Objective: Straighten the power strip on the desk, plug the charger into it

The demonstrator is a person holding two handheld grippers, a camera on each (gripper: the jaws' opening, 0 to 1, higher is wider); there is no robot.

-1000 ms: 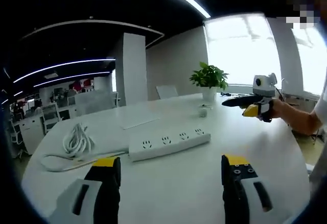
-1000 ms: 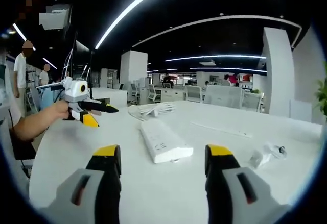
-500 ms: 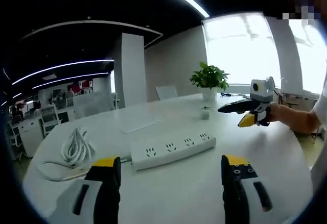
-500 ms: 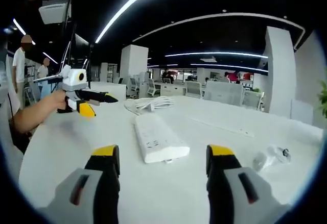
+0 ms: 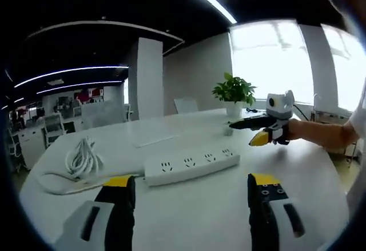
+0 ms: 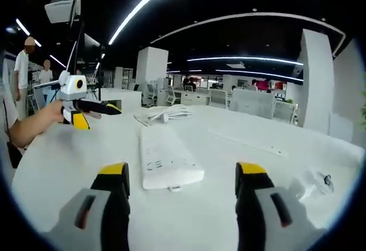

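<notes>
The strip (image 5: 190,164) lies flat on the white table (image 5: 229,211), sockets up, its coiled cord (image 5: 80,158) at the far left; it looks a little skewed. In the right gripper view its near end (image 6: 169,174) sits between the right tongs (image 6: 182,183), which are spread and empty. The left tongs (image 5: 190,189) are spread too, near the strip's long side. To square it, I would close on that end low and pivot gently. The charger (image 6: 319,179) waits at right.

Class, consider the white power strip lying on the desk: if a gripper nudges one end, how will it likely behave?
The power strip looks like a rigid, flat bar, so it should probably pivot and slide rather than bend or tip. The desk looks smooth, so it may skid easily. Its coiled cable looks floppy and may drag behind it.
</notes>
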